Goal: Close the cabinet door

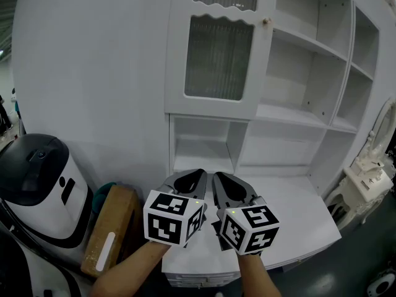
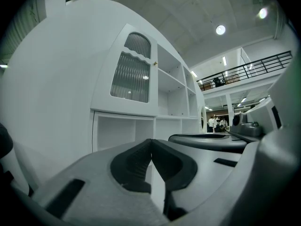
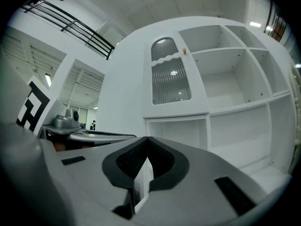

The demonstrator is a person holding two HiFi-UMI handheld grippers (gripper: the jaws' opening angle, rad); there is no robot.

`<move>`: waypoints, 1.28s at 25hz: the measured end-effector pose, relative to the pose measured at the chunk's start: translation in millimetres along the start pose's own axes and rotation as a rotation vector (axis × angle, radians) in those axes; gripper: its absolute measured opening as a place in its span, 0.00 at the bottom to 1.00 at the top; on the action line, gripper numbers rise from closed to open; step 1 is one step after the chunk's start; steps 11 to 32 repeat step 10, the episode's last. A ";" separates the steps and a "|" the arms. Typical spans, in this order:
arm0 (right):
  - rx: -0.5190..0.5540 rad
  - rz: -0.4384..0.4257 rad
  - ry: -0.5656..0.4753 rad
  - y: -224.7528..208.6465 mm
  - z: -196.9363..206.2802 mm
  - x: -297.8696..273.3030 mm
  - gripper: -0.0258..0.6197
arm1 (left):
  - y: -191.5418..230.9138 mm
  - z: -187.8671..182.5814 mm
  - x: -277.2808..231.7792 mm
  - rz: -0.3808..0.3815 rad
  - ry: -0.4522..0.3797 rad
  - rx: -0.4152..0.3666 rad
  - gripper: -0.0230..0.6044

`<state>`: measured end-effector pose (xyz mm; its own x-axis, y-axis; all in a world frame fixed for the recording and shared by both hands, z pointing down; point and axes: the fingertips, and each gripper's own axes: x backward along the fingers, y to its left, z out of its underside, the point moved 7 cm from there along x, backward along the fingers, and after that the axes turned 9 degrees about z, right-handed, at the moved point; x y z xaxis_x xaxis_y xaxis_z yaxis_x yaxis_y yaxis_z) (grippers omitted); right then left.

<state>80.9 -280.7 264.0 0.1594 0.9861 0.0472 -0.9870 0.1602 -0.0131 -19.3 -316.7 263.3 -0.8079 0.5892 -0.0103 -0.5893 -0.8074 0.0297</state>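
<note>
White cabinet point(image 1: 301, 124) — centre and right of frame. Ribbed-glass cabinet door point(image 1: 218, 59), upper centre — looks flush with its frame; closing judged done, little or nothing left. Left tool point(image 1: 199, 176), right tool point(image 1: 218, 177) — bottom centre, jaws together, empty, well apart from door.

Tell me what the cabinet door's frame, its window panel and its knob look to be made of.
Door frame: white painted wood or board, likely; even matte coat, scalloped routed edge.
Window panel: ribbed glass or clear plastic; fine vertical lines, lamp reflections on it.
Knob: seems brass-toned metal; small yellowish dot, too small to be sure.
</note>
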 end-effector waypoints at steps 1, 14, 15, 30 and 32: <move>0.002 0.000 0.001 0.1 0.0 -0.4 0.07 | 0.5 0.0 0.0 -0.001 0.000 0.000 0.06; 0.003 0.000 0.002 -2.3 -0.1 -3.7 0.07 | 1.1 1.4 -3.6 0.004 0.003 -0.003 0.06; 0.003 0.000 0.002 -2.3 -0.1 -3.7 0.07 | 1.1 1.4 -3.6 0.004 0.003 -0.003 0.06; 0.003 0.000 0.002 -2.3 -0.1 -3.7 0.07 | 1.1 1.4 -3.6 0.004 0.003 -0.003 0.06; 0.003 0.000 0.002 -2.3 -0.1 -3.7 0.07 | 1.1 1.4 -3.6 0.004 0.003 -0.003 0.06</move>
